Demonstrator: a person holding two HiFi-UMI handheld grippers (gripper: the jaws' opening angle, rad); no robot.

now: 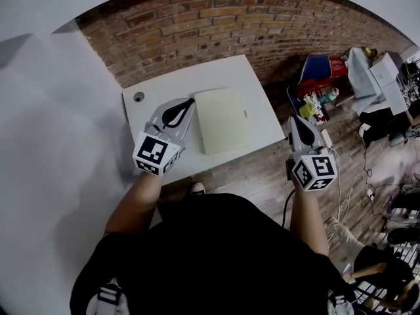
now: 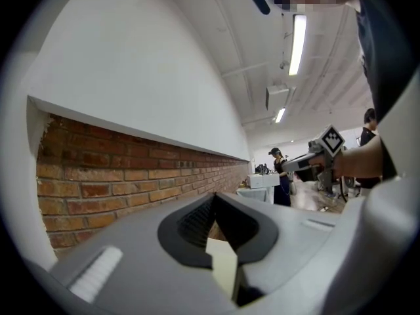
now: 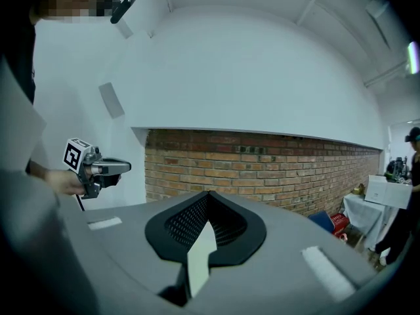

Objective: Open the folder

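Note:
A pale yellow-green folder (image 1: 223, 120) lies closed and flat on the white table (image 1: 197, 81). My left gripper (image 1: 191, 101) hovers over the table with its tip by the folder's far left corner, jaws shut on nothing. My right gripper (image 1: 293, 118) hangs off the table's right edge, above the floor and apart from the folder. Its jaws also meet with nothing between them. The left gripper view shows the left gripper's (image 2: 214, 195) closed jaws and the right gripper (image 2: 315, 159) off to the side. In the right gripper view the right gripper's (image 3: 208, 193) jaws are closed, and the left gripper (image 3: 98, 169) shows.
A round cable hole (image 1: 138, 96) sits in the table's far left corner. The brick wall (image 1: 216, 18) runs behind the table and a white wall stands to the left. A blue chair (image 1: 315, 67), boxes and cables crowd the floor at right. A person (image 2: 281, 176) stands far off.

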